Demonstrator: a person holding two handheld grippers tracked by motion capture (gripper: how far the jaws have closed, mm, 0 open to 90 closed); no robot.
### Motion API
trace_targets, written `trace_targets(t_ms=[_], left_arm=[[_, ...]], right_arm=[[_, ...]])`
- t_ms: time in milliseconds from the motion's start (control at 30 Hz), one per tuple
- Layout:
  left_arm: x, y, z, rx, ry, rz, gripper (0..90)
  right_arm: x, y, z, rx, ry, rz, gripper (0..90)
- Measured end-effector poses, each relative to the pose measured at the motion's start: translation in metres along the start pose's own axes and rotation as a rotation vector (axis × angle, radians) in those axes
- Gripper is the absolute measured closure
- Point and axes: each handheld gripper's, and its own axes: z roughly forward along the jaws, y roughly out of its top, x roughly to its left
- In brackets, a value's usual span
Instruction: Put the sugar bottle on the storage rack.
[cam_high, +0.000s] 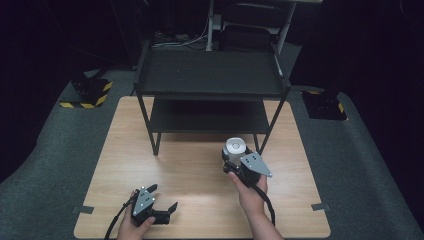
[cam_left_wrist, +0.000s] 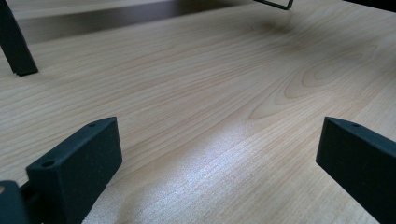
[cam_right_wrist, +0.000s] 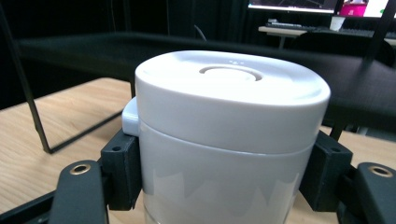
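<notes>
The right claw grips the white jar before the shelf; lifted carelessly, its lid could strike the shelf edge. The left claw gapes, idle.

high view: above, facing forward and down on table
gripper views: low along jaws, close; share rack

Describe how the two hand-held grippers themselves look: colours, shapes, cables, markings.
Both are black. The left hand-held gripper and the right hand-held gripper each carry a grey three-cornered plate with small holes on top, and a black cable trails back from each. Up close, the jaws are blocky, matt black wedges with small screw holes; brass-coloured eyelets sit at their bases. The forearms are bare, no sleeves.
</notes>
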Motion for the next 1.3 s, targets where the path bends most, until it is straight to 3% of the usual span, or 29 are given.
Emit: trace_targets(t_ms=[400,467,667,900,1300], left_arm=[[0.001,0.0,0.0,0.0,-0.003,-0.003,0.6],[0.001,0.0,0.0,0.0,-0.005,-0.002,0.6],[0.002,0.0,0.0,0.001,-0.01,-0.002,0.6],[0.004,0.0,0.0,0.003,-0.018,-0.002,0.6],[0.004,0.0,0.0,0.0,-0.021,-0.002,0.6]], right_arm=[[-0.001,0.061,-0.001,-0.029,0.009,0.005,29.6],[0.0,0.075,0.004,-0.034,0.004,0.003,29.6],[0.001,0.093,0.018,-0.037,-0.012,-0.002,29.6],[-0.002,0.105,0.047,-0.02,-0.045,-0.002,29.5],[-0.001,0.101,0.083,-0.012,-0.083,-0.006,29.5]])
